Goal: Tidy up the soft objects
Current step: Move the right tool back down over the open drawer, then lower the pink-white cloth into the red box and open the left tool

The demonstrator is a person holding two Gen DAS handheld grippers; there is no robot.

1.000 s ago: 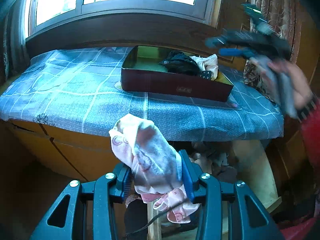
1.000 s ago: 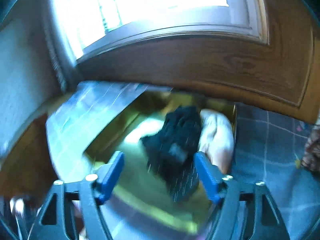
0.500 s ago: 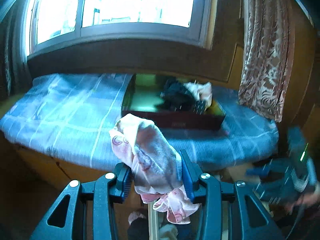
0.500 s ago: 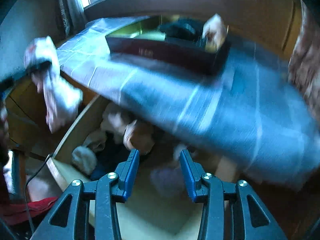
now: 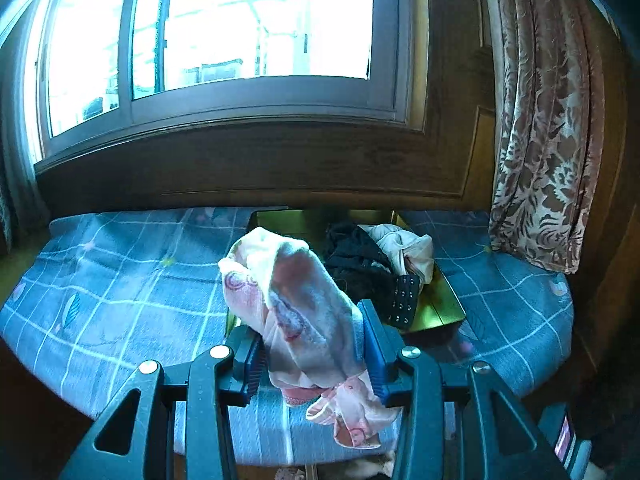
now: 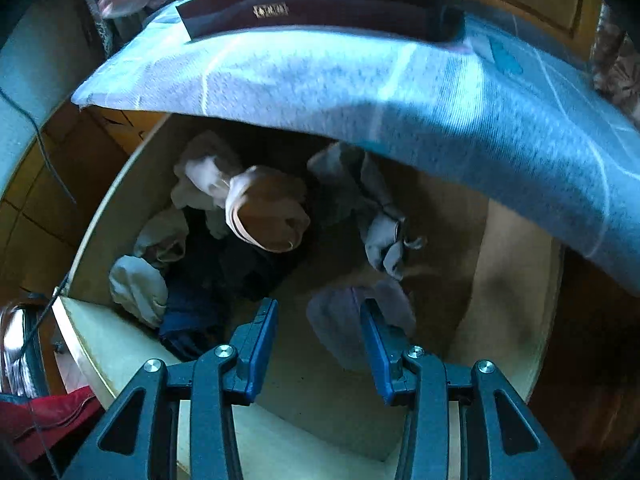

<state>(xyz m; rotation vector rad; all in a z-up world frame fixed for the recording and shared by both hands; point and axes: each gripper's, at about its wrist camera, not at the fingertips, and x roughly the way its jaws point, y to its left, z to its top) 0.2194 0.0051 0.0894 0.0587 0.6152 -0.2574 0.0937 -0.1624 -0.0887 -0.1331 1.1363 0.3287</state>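
Pink cloth (image 5: pixel 304 312) clamped, left hand-held gripper (image 5: pixel 312 344), raised | right (image 6: pixel 320 336) narrowed, empty, lowered over drawer (image 6: pixel 500 320)

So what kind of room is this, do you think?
Probably a bedroom or living room at home: a window with a patterned curtain, a cushioned bench under a blue checked cover, and an open drawer of bundled clothes beneath it.
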